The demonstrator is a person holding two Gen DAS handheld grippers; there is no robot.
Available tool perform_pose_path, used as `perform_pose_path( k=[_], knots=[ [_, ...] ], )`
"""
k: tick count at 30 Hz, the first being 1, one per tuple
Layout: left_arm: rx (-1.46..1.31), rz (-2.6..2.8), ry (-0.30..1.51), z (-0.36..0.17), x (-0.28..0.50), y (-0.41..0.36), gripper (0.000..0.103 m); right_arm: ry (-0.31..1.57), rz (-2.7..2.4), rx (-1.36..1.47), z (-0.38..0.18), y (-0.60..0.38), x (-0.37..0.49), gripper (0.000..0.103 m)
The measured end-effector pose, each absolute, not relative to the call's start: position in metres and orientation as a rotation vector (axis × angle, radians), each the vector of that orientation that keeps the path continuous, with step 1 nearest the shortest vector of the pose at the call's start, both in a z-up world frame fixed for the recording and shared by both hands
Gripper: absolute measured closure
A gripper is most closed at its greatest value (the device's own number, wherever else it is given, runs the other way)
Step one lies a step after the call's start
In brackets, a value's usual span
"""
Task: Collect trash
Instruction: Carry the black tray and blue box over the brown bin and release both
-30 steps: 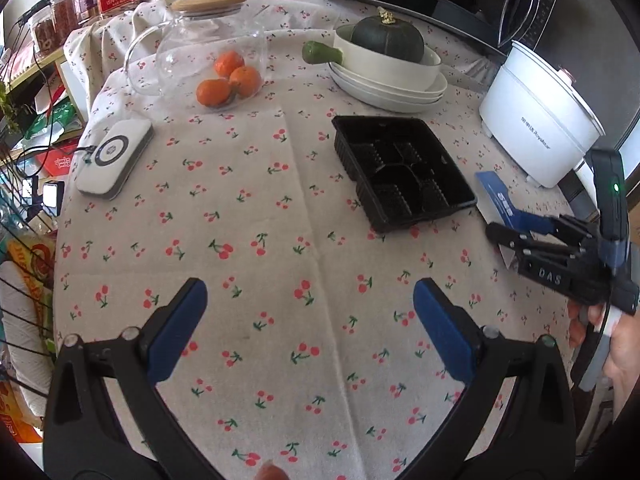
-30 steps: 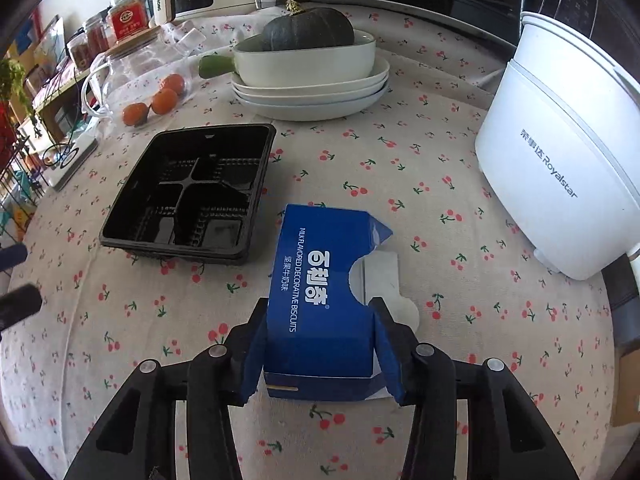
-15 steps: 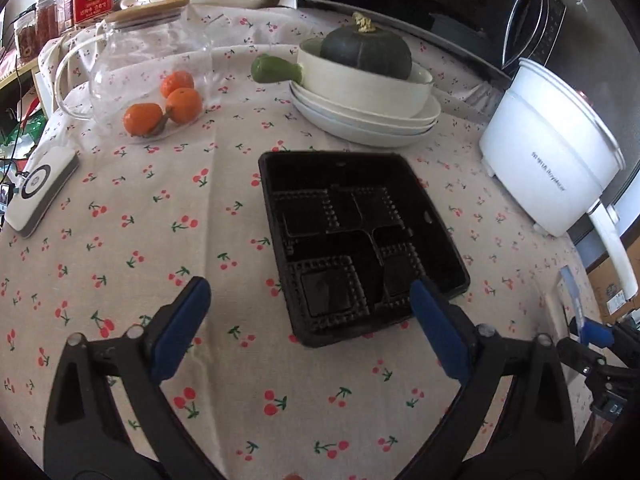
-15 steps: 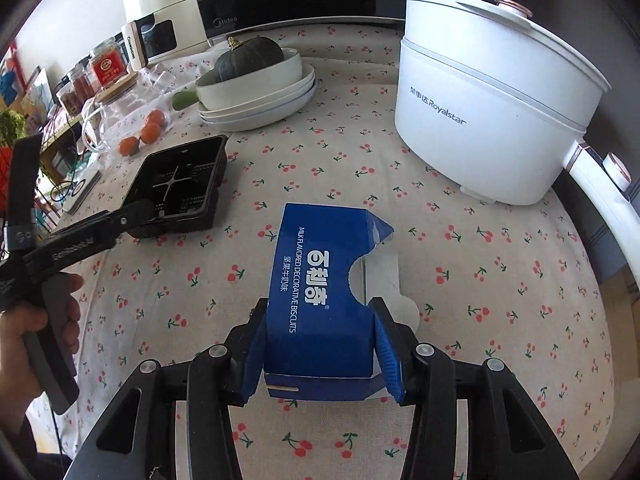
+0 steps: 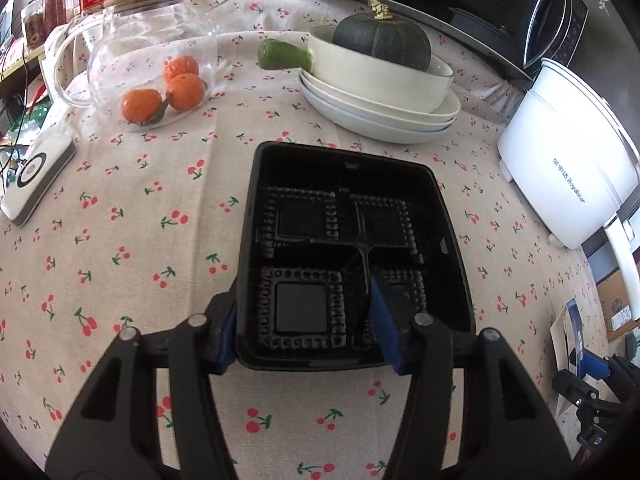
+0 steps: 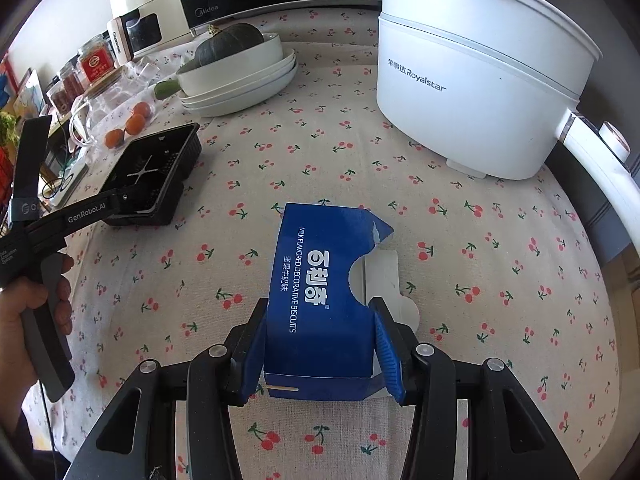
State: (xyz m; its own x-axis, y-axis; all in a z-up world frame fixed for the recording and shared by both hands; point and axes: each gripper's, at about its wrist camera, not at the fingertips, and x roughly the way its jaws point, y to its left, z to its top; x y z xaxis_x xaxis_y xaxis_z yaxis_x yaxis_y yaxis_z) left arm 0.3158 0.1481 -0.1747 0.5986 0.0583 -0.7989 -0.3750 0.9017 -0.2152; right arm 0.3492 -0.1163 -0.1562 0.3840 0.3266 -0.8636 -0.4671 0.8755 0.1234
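Since the earlier frame the left gripper (image 5: 306, 322) has closed in on the black tray (image 5: 352, 184), its fingers now narrowed on the tray's near wall. The right gripper (image 6: 320, 354) holds the blue biscuit box (image 6: 316, 304) above the surface (image 6: 500, 280).

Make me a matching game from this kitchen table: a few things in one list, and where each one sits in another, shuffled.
Things:
1. black tray
2. blue biscuit box
3. green pumpkin
4. oranges

Places:
A. in the white dish
B. inside the glass jug
C. gripped by the right tool
D. gripped by the left tool

Pairs: 1-D, 2-C, 3-A, 4-B
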Motion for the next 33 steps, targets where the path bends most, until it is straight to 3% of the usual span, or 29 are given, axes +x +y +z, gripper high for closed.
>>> perform_pose_path(
  k=[21, 33],
  knots=[
    [-0.468, 0.211, 0.928, -0.105, 0.167, 0.158, 0.046, 1.015, 0.415, -0.109, -0.056, -0.169, 0.221, 0.053],
    [-0.407, 0.107, 0.919, -0.092, 0.105, 0.118, 0.046, 1.014, 0.378, -0.026, -0.06, -0.217, 0.155, 0.053]
  ],
)
